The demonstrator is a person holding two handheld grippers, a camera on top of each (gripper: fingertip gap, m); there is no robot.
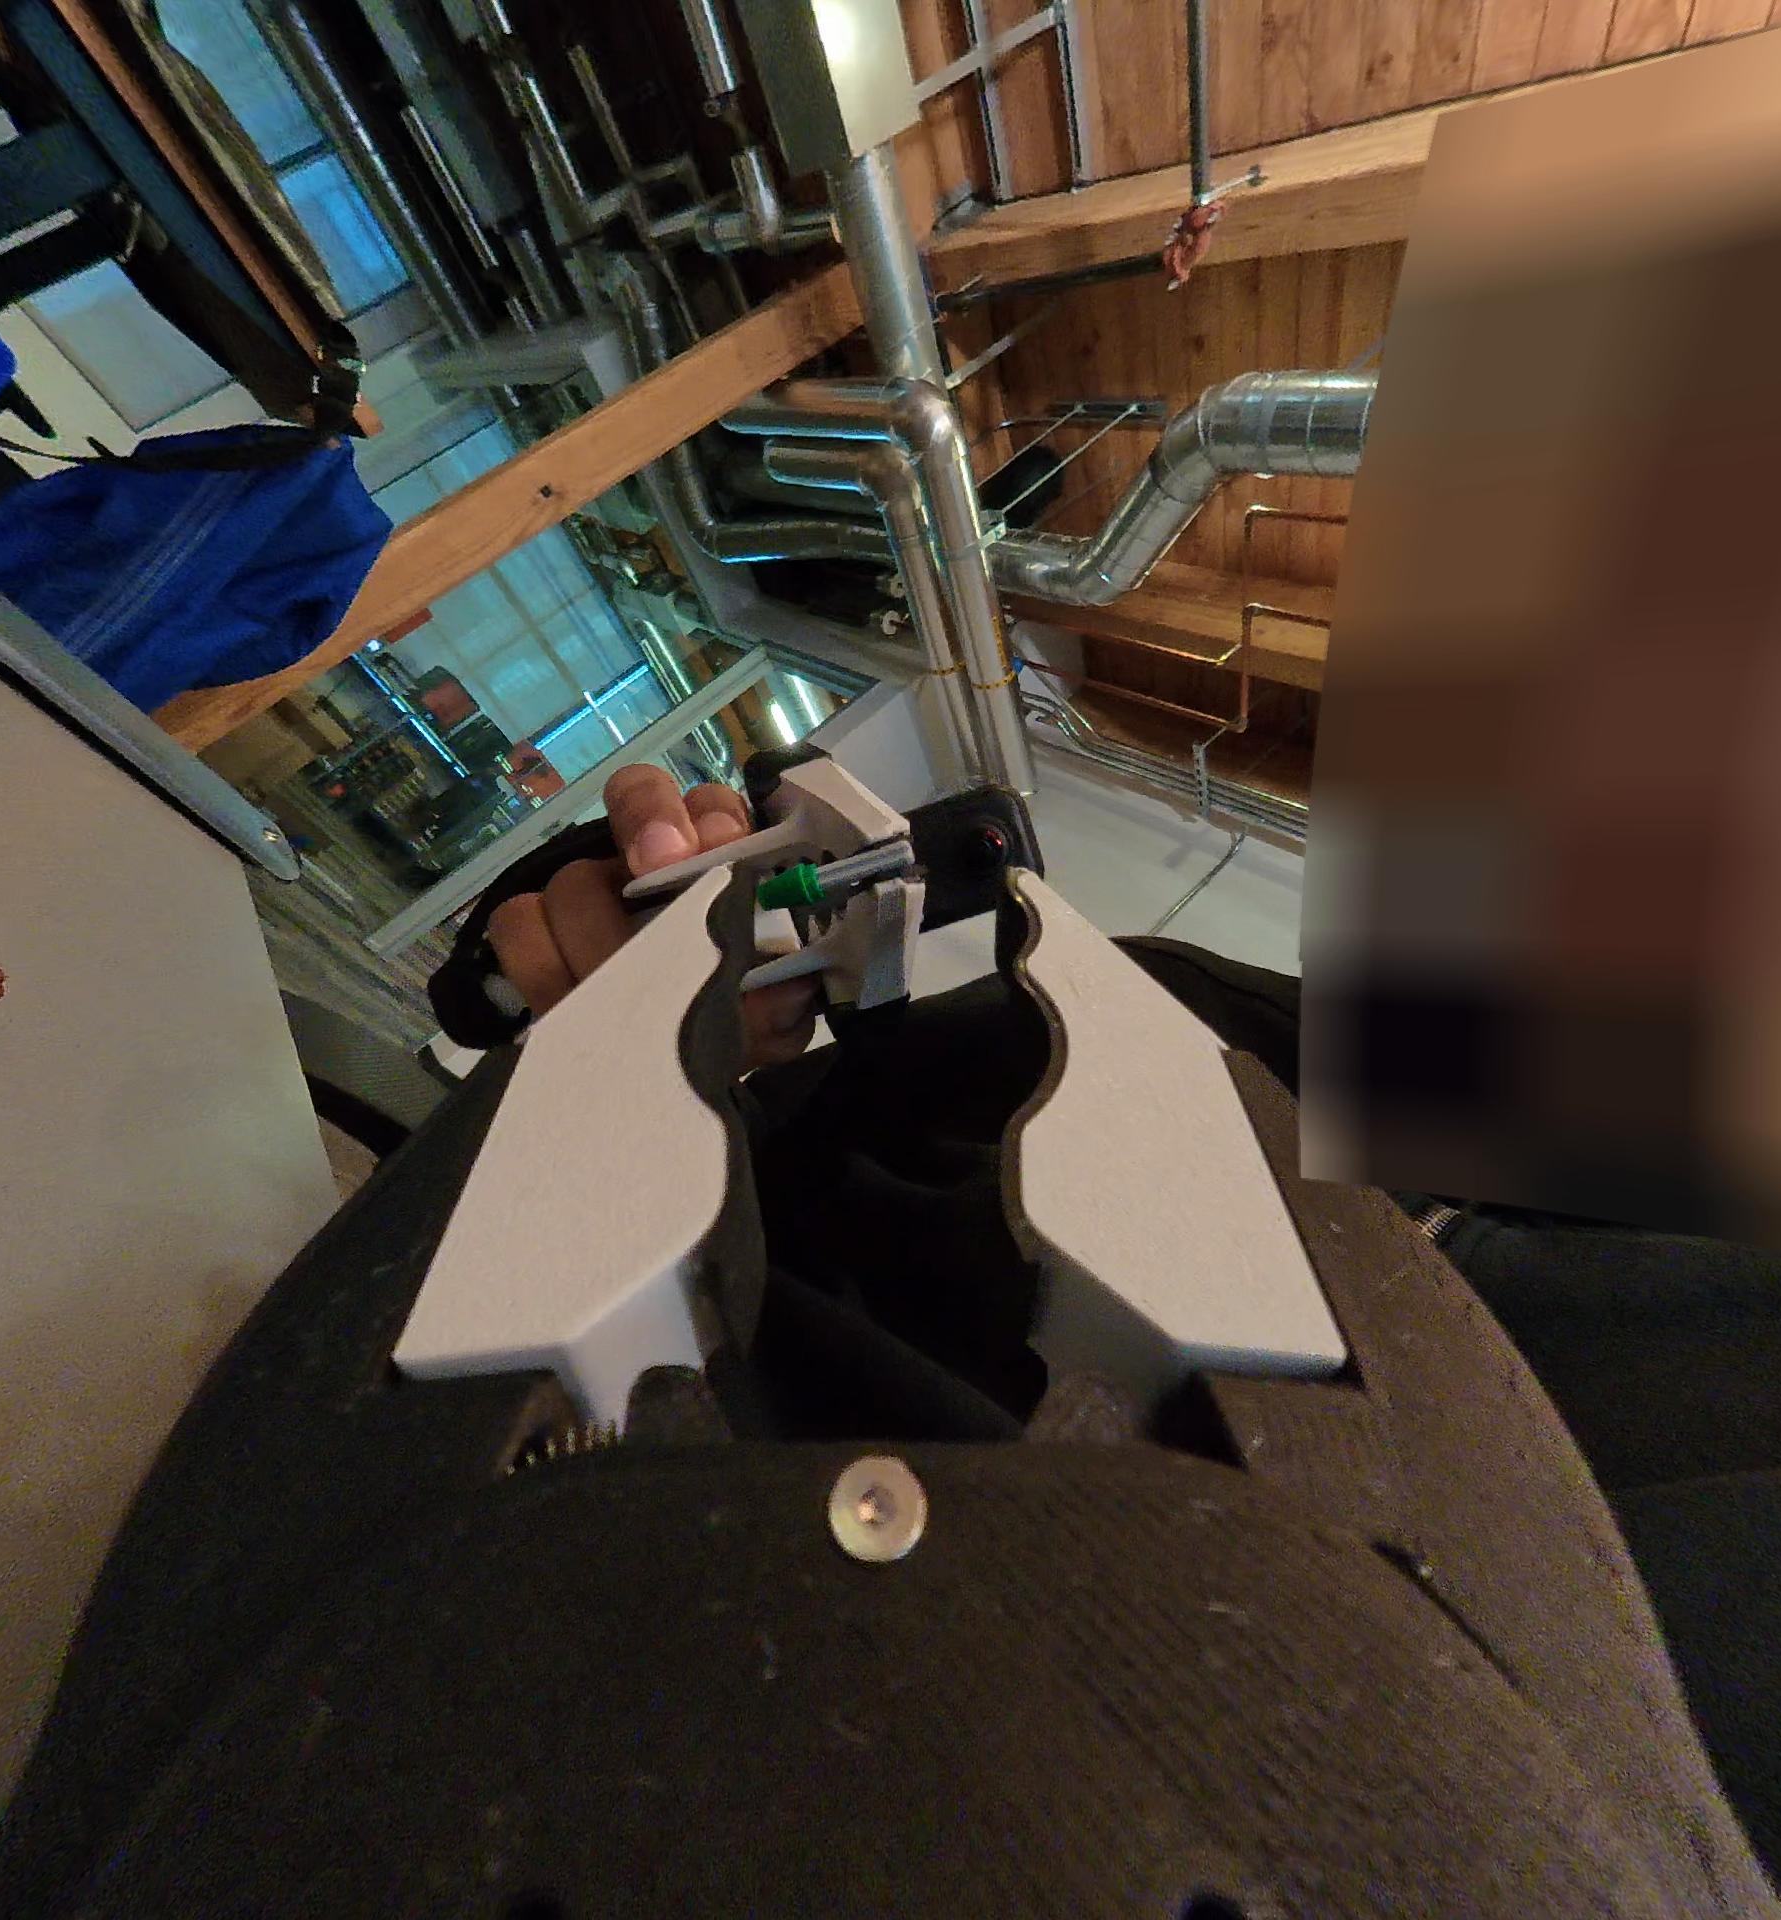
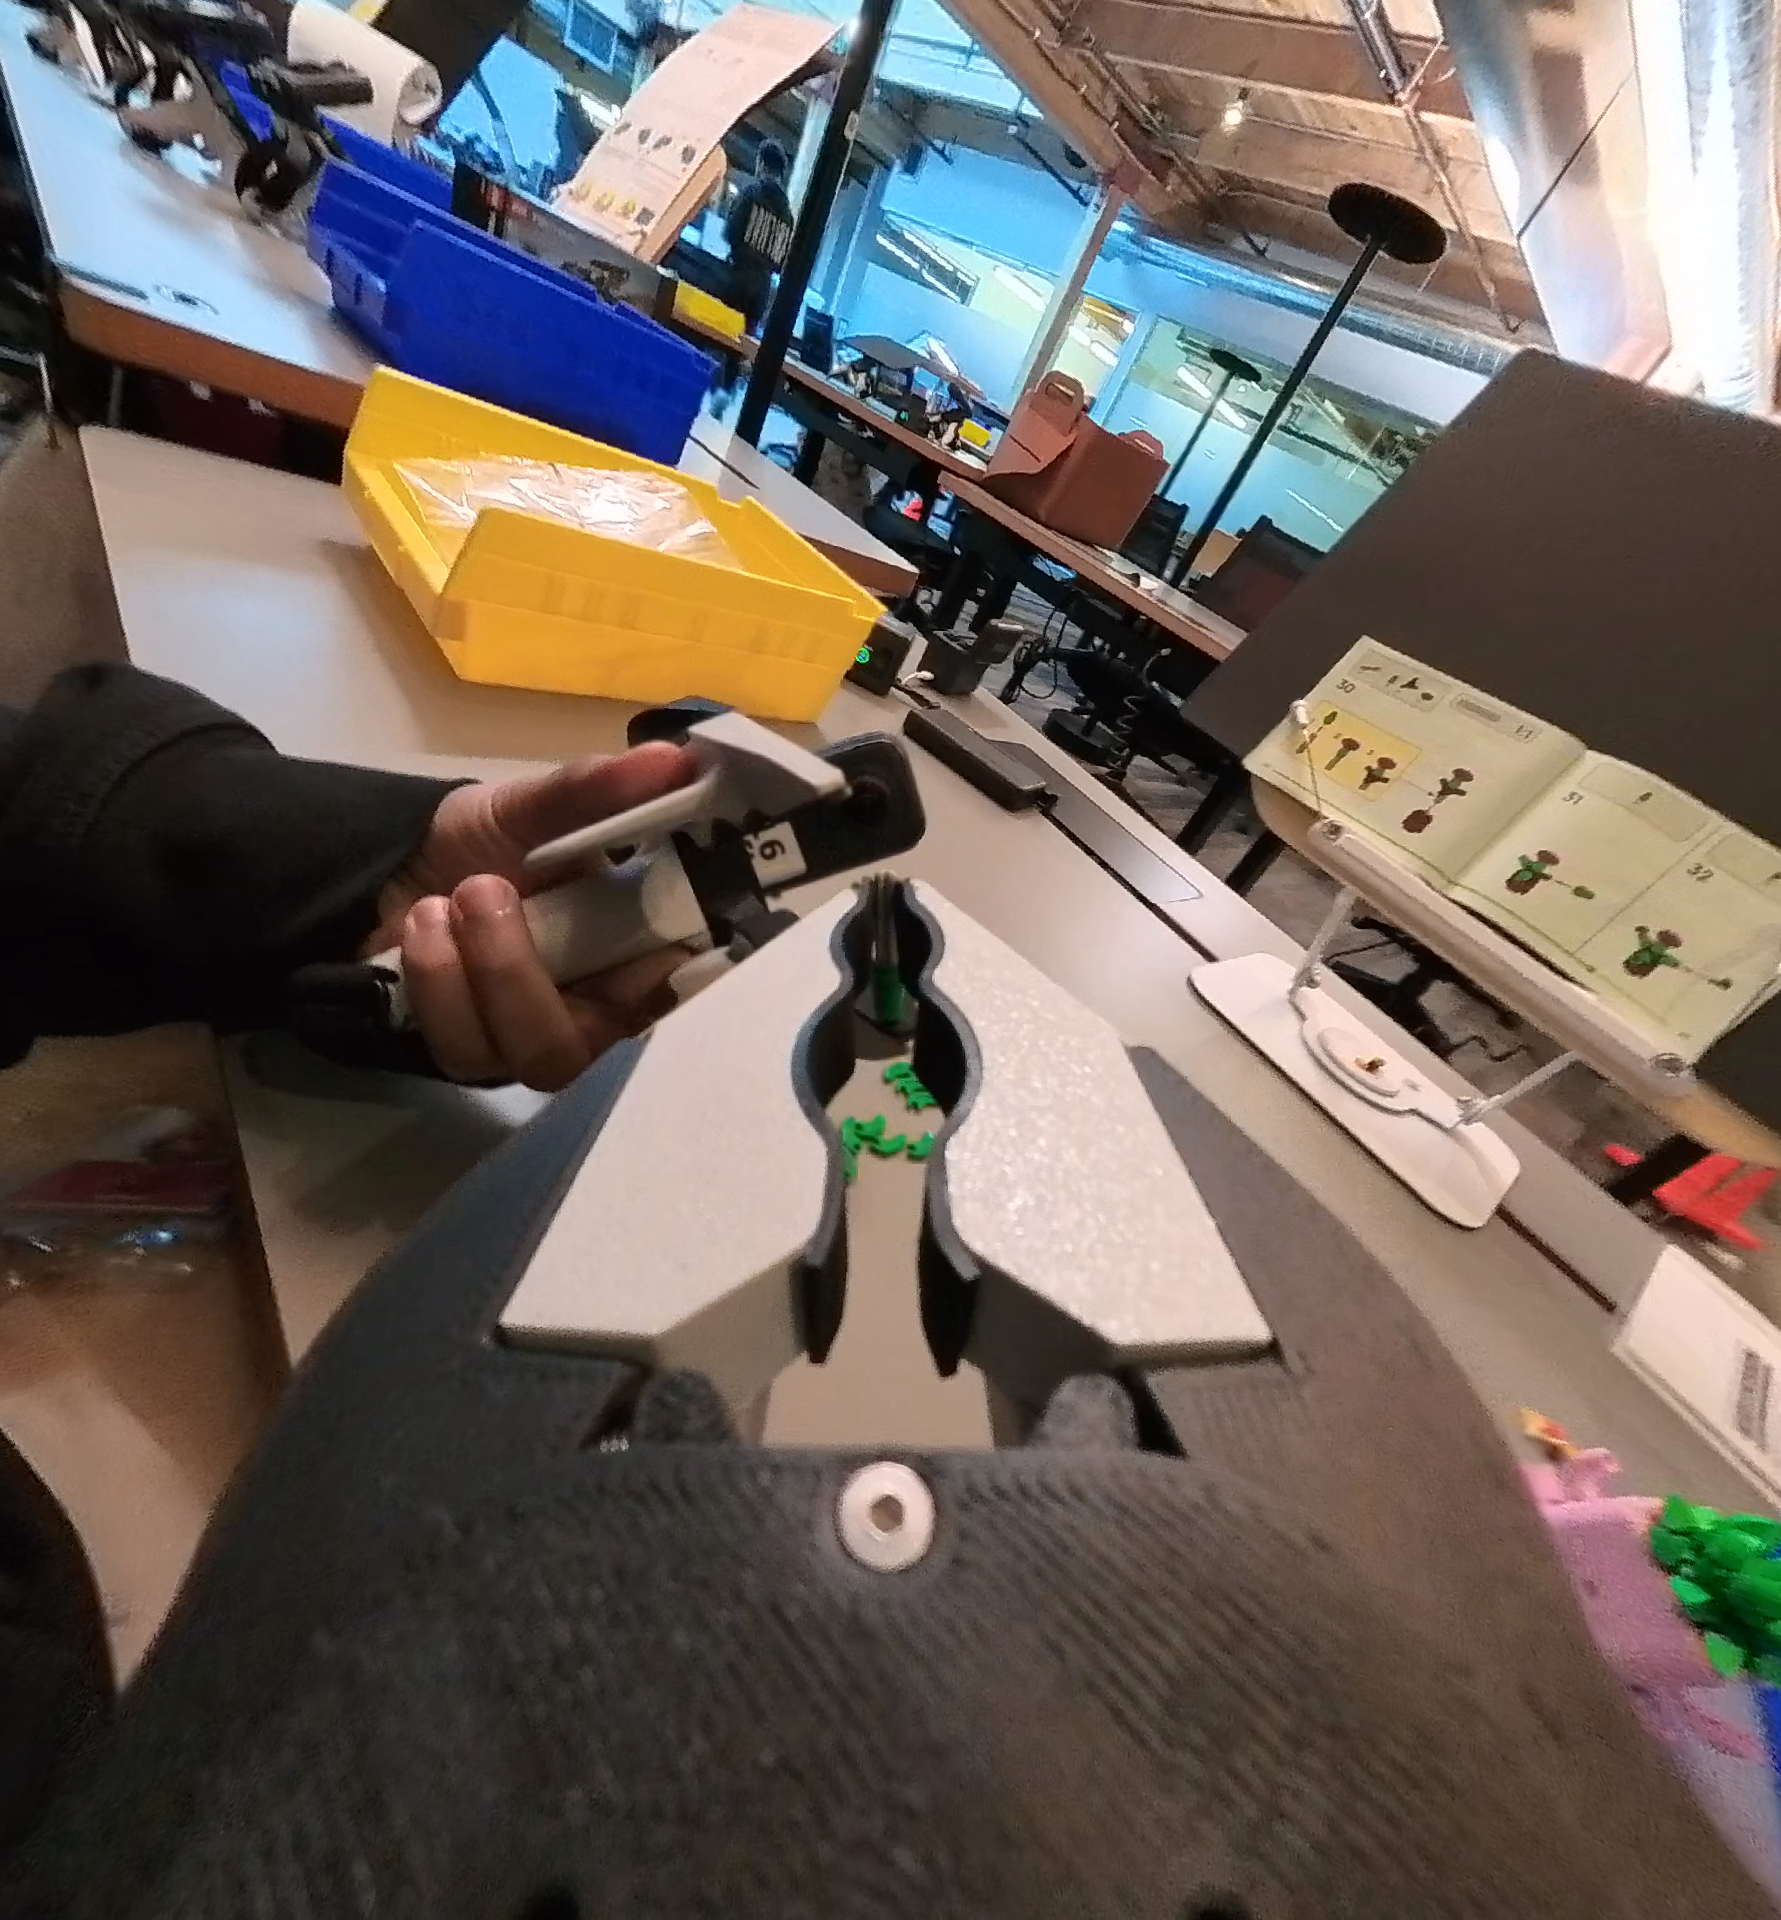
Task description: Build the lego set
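Thin grey stick with a green end [image 2: 884,966] pinched in the right gripper [image 2: 884,902].
Left gripper [image 1: 870,899] wide apart, holding nothing, pointed up at the right one.

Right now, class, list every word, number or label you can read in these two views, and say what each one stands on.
I don't quote writing, so here is what bears it.
Open instruction booklet on its stand: printed pages.
White tag beside the hand: a printed mark.
White barcode label, lower right: too blurred to read.
Left wrist view: none.
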